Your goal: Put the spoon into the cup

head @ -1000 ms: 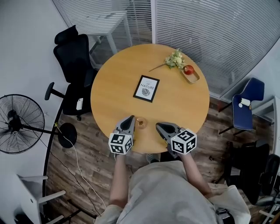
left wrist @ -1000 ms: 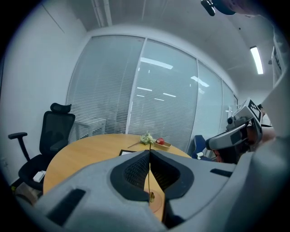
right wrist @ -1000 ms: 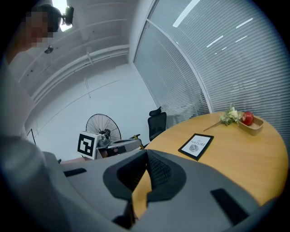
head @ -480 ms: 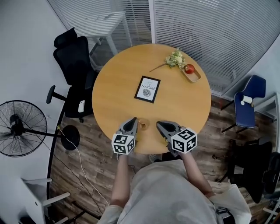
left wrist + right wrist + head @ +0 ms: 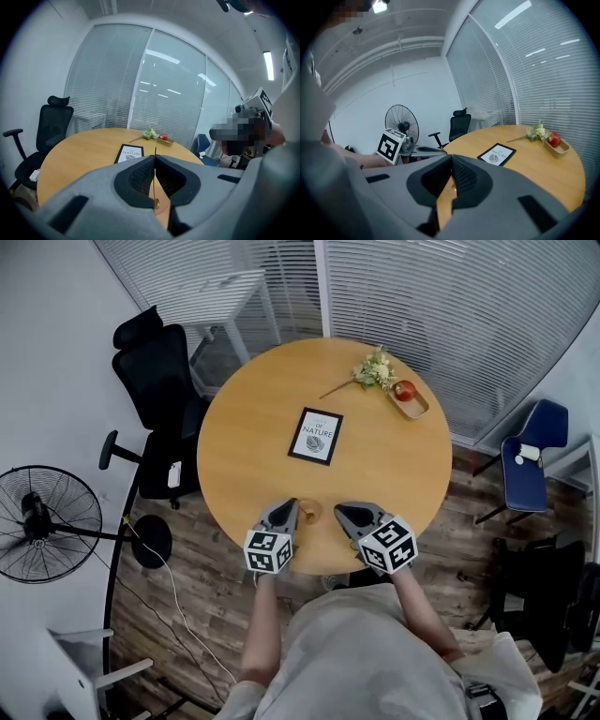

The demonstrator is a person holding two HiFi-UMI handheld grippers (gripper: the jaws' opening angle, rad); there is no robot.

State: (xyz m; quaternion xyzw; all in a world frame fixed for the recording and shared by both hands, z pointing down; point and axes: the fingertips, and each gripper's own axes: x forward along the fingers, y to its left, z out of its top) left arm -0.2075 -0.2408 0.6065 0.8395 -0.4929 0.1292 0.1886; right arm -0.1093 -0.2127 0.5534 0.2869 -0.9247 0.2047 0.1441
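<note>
Round wooden table, smooth-topped; its near edge is covered by both grippers. Left gripper: grey jaws with ribbed black pads pressed together on a thin golden spoon, held upright, with only its slender stem and a small round end showing. Right gripper: jaws together, holding nothing. Small cup: on the table between the grippers, partly hidden, material unclear.
</note>
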